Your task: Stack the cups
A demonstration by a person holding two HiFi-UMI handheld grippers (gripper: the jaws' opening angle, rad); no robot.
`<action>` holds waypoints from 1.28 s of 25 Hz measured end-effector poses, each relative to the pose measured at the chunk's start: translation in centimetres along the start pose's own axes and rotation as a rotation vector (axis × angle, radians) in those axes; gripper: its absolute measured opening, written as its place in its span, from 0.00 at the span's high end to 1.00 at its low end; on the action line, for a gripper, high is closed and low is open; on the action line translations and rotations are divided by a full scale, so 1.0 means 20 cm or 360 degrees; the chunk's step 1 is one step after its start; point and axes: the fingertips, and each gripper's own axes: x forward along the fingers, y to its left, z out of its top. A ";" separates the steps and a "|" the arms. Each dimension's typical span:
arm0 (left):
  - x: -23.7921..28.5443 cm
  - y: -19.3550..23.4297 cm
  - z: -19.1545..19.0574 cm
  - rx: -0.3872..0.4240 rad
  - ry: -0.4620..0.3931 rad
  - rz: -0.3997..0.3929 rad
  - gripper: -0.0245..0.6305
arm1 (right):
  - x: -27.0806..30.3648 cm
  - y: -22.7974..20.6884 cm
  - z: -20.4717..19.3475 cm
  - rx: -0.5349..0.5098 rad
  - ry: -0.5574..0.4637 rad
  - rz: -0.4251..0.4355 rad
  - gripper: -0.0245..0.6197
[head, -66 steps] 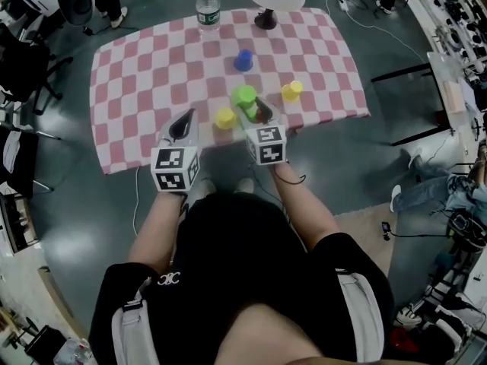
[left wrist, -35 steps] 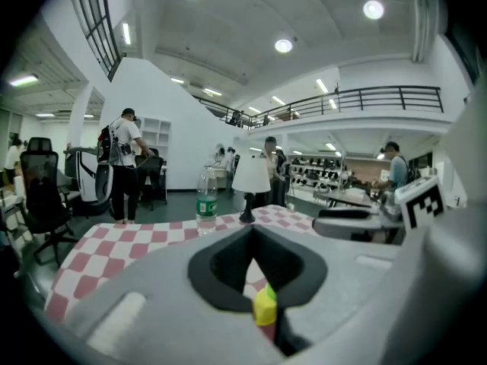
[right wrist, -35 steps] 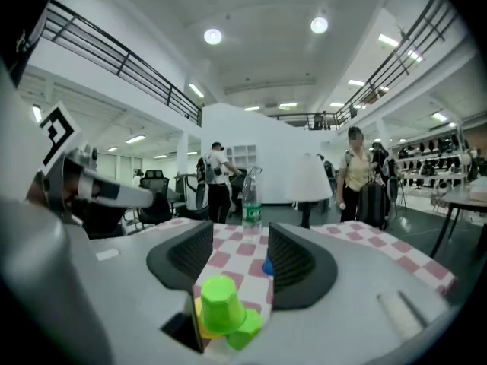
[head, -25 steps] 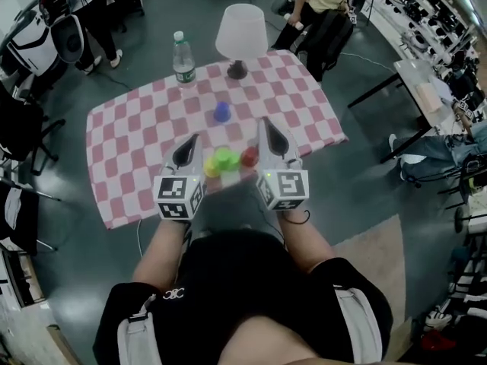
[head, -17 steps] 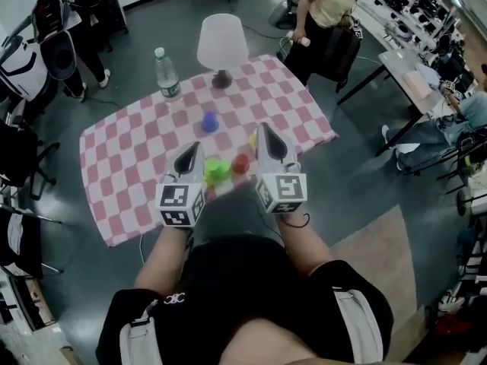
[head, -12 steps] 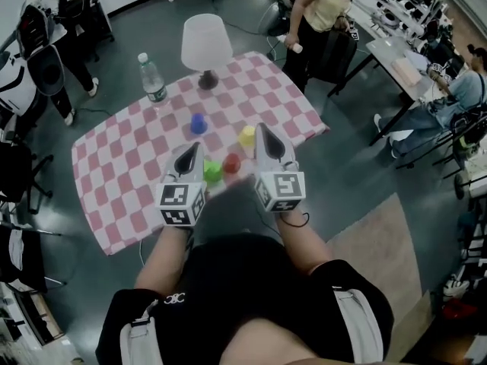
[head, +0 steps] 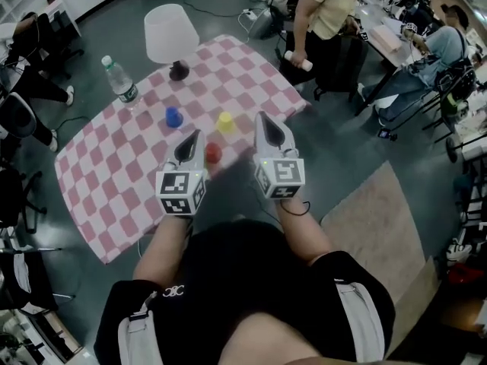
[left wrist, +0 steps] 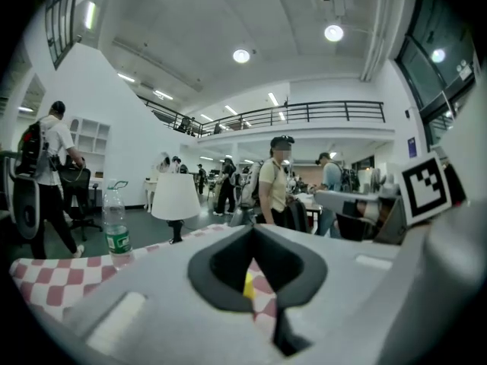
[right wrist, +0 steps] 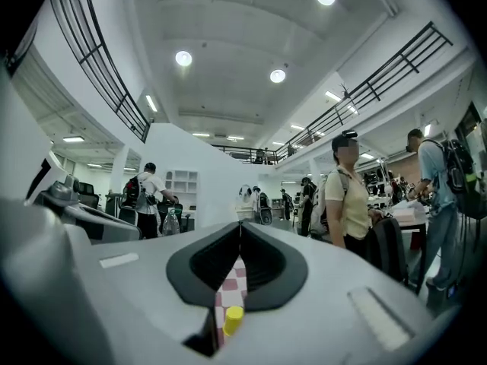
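Both hand-held grippers are closed on nothing and raised above a checked table of scattered cups.
Only the head view shows all the cups, apart at frame centre: a small blue plastic cup (head: pixel 173 116), a yellow plastic cup (head: pixel 224 122) and a red plastic cup (head: pixel 213 153). The red one sits just right of the left gripper (head: pixel 193 134); the right gripper (head: pixel 263 117) is further right. Each gripper view shows only yellow through the slot under its pressed-together jaws, plus a railed balcony (left wrist: pixel 327 112) and ceiling lights. The pink-and-white checked tablecloth (head: pixel 99 181) carries a white-shaded table lamp (head: pixel 170 32) and a clear water bottle (head: pixel 120 79) at upper left. There is grey floor (head: pixel 335 150), with a beige rug (head: pixel 380 211) at lower right.
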 end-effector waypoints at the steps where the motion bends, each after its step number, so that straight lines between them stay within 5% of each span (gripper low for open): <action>1: 0.01 -0.01 0.00 -0.0001 0.0006 -0.0008 0.97 | 0.00 0.00 -0.01 0.0012 0.0005 0.0024 0.96; 4: 0.04 -0.02 -0.01 -0.0006 0.0016 -0.0022 0.97 | 0.02 0.01 -0.05 0.0073 0.0046 0.0137 0.73; 8: 0.07 -0.04 0.00 -0.0005 0.0024 -0.0027 0.97 | 0.08 0.01 -0.09 0.0052 0.0089 0.0196 0.54; 17: 0.07 0.02 -0.03 -0.0022 0.0070 0.0050 0.97 | 0.28 -0.01 -0.30 0.0035 0.0206 0.0261 0.52; 32: -0.07 0.25 -0.13 -0.0063 0.0186 0.0310 0.97 | 0.55 0.10 -1.11 0.0016 0.0768 0.0372 0.51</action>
